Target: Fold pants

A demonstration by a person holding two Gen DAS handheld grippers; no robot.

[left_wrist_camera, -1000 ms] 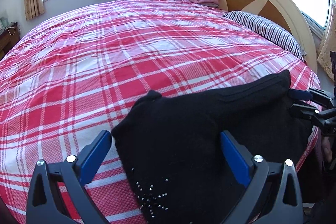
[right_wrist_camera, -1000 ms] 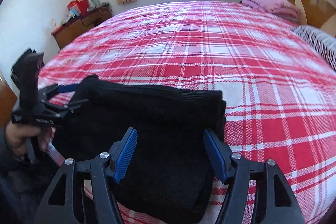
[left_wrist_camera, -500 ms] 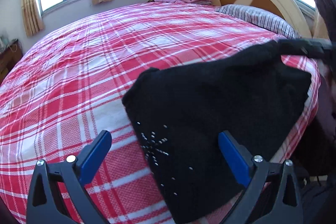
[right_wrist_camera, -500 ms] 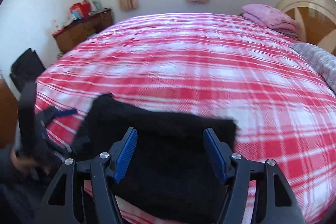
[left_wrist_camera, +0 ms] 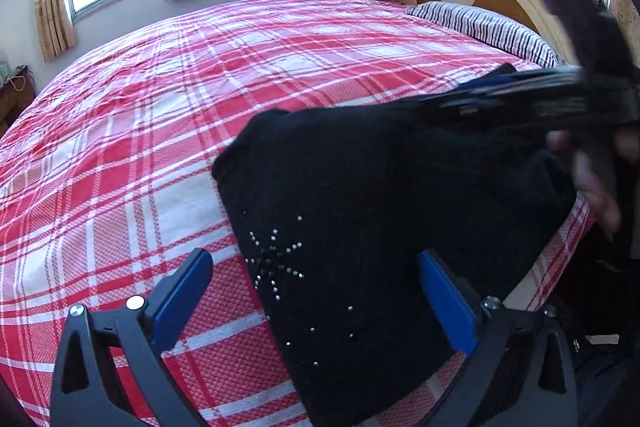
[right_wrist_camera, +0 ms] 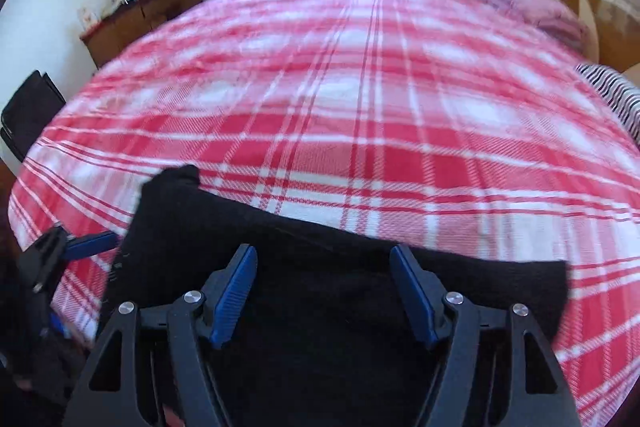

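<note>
- Black knit pants (left_wrist_camera: 360, 211) lie folded at the near edge of the bed (left_wrist_camera: 168, 131), over the red plaid cover.
- Judged soft, light and limp; a fold edge or corner is the best hold.
- Left gripper (left_wrist_camera: 316, 291) stands released, straddling the beaded part, angled downward.
- Right gripper (right_wrist_camera: 324, 291) hovers over the cloth, jaws opening, pads pressing nothing, angled downward.

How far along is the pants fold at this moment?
Done: the black pants lie doubled into a compact bundle near the edge of the plaid bed. In hand: nothing gripped. The left hand-held gripper is open over the pants. The right hand-held gripper is opening above them, its pads clear of the cloth. Left: whether another fold is needed cannot be told; edges look uneven.
</note>
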